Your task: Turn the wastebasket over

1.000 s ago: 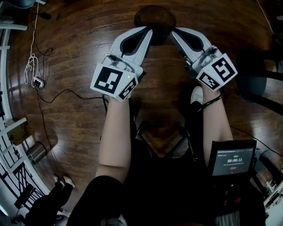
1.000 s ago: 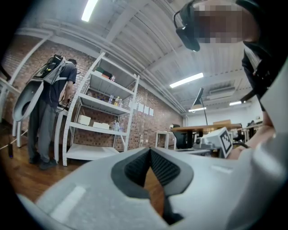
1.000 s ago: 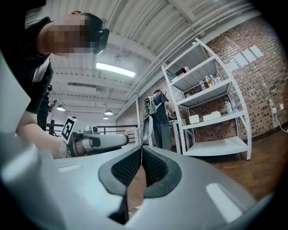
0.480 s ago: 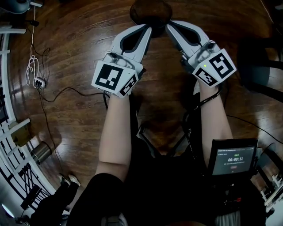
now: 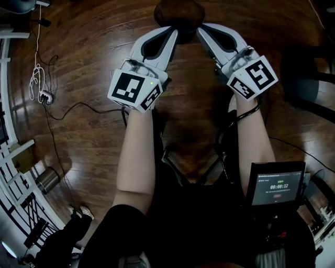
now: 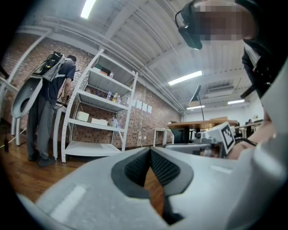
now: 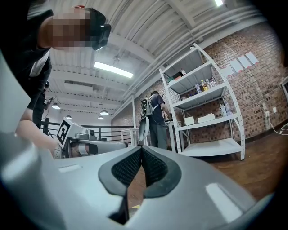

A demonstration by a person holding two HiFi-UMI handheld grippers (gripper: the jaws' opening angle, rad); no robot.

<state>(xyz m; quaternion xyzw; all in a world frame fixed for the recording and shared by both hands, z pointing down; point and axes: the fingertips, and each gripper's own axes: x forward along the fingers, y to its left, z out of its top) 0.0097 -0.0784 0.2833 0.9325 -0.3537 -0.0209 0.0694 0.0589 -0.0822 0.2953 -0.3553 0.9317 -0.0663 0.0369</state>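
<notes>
In the head view a dark round wastebasket (image 5: 179, 13) stands on the wooden floor at the top middle, partly cut off by the frame's edge. My left gripper (image 5: 175, 32) and right gripper (image 5: 201, 29) are held level side by side, and their tips converge just in front of it. Both are shut with nothing between the pads. In the left gripper view the left gripper (image 6: 150, 151) has its ribbed pads meeting at the tip. The right gripper (image 7: 141, 148) looks the same in its own view. The wastebasket appears in neither gripper view.
A cable and power strip (image 5: 42, 96) lie on the floor at left, with a metal can (image 5: 45, 180) lower down. A dark chair (image 5: 309, 84) stands at right. A small screen (image 5: 276, 184) hangs at my waist. Another person (image 6: 50, 103) stands by white shelves (image 6: 101, 117).
Both grippers keep their pose and stay shut. The head view has shifted a little, so the wastebasket and grippers sit slightly higher in the picture.
</notes>
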